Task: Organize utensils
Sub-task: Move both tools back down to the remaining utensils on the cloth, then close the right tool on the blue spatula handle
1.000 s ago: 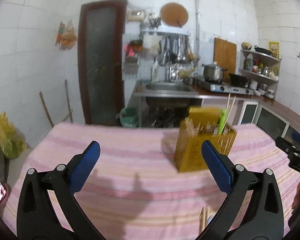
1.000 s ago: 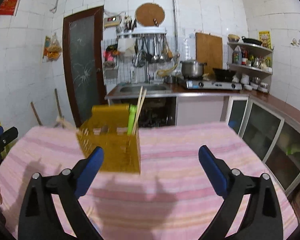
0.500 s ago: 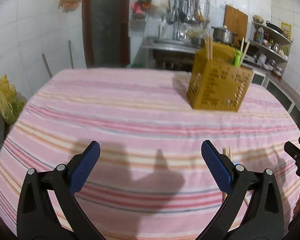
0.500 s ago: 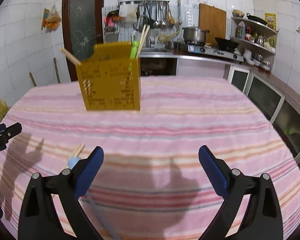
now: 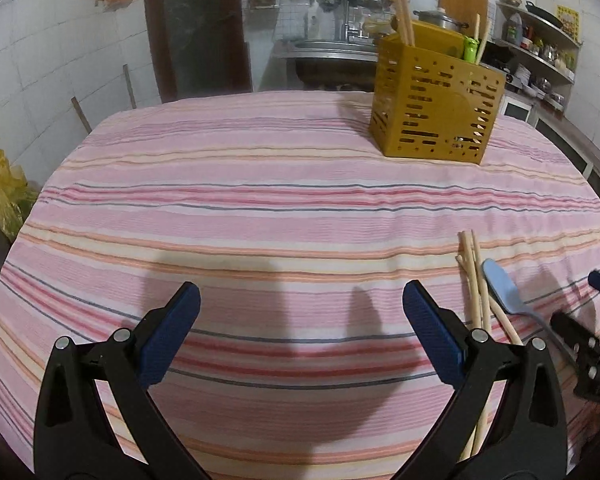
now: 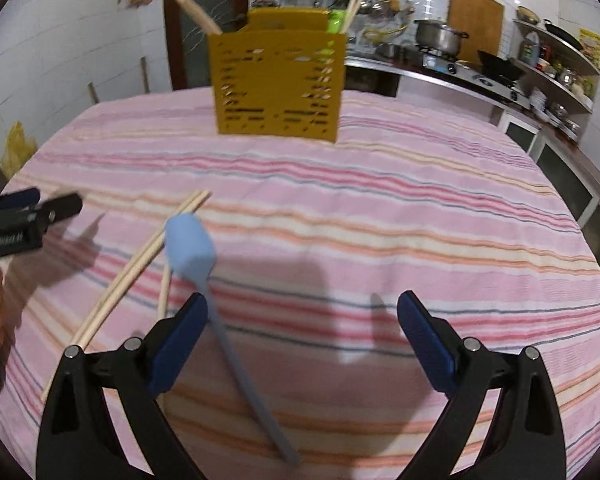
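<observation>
A yellow perforated utensil holder (image 5: pixel 436 112) stands at the far side of the pink striped tablecloth (image 5: pixel 260 208); it also shows in the right wrist view (image 6: pixel 278 88), with chopsticks and a green utensil standing in it. A light blue spatula (image 6: pixel 192 244) and loose wooden chopsticks (image 6: pixel 140 260) lie on the cloth near the front. In the left wrist view the spatula (image 5: pixel 504 288) and chopsticks (image 5: pixel 474 276) lie right of my left gripper (image 5: pixel 300 320), which is open and empty. My right gripper (image 6: pixel 302 328) is open and empty; its left finger is over the spatula handle.
The left gripper shows at the left edge of the right wrist view (image 6: pixel 20 220). Behind the table are a sink counter (image 5: pixel 328 50), a stove with a pot (image 6: pixel 440 36), shelves (image 6: pixel 556 64) and a dark door (image 5: pixel 196 28).
Both grippers have tilted down and come lower over the table. The spatula and loose chopsticks have come into view; the holder looks nearer.
</observation>
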{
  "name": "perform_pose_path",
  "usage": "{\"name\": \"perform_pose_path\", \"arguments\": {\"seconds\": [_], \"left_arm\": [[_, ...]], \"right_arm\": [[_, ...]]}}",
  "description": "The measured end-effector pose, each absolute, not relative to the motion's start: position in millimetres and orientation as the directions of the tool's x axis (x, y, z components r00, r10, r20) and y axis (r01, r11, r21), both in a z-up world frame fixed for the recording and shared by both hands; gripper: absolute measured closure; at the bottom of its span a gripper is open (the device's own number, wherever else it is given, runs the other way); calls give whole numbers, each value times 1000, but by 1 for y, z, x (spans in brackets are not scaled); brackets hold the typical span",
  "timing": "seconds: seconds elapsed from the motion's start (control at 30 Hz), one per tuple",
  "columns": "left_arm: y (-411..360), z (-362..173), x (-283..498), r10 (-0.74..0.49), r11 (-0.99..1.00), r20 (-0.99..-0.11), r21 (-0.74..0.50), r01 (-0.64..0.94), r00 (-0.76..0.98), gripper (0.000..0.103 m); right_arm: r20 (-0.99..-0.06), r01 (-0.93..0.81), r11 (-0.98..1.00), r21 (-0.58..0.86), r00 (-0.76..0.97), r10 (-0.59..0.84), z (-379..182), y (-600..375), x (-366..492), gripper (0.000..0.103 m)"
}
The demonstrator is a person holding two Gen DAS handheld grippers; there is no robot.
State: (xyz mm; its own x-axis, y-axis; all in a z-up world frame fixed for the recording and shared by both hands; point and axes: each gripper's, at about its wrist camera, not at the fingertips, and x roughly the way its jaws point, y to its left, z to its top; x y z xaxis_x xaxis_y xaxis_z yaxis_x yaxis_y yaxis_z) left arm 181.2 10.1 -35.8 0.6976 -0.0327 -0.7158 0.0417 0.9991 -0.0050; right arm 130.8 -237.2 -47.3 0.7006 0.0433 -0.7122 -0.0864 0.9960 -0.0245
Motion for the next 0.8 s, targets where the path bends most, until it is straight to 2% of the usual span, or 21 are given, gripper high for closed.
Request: {"name": "perform_pose_path", "arguments": {"seconds": [0.17,0.3,0.37,0.63,0.8], "left_arm": [[16,-40,183,-79,997,-741,-67,43,667,5],[22,-42,186,-80,996,-756,-88,20,650,5],[24,-42,186,-65,997,-754,-77,11,654,5],[28,-40,192,-79,996,-764,-91,14,641,5],[27,-40,198,-66,997,-769,-80,7,636,5]], "right_arm": [[-746,-126,990,-70,665,32,-55,-219,139,10],[-770,-153,987,-46,635,63,-57,-208,158,12],[-779,-165,986,-22,621,86,-57,-204,165,18],[-805,-203,979,-2,581,119,-55,-183,195,31],[-809,-209,977,36,567,151,-50,-180,200,64]]}}
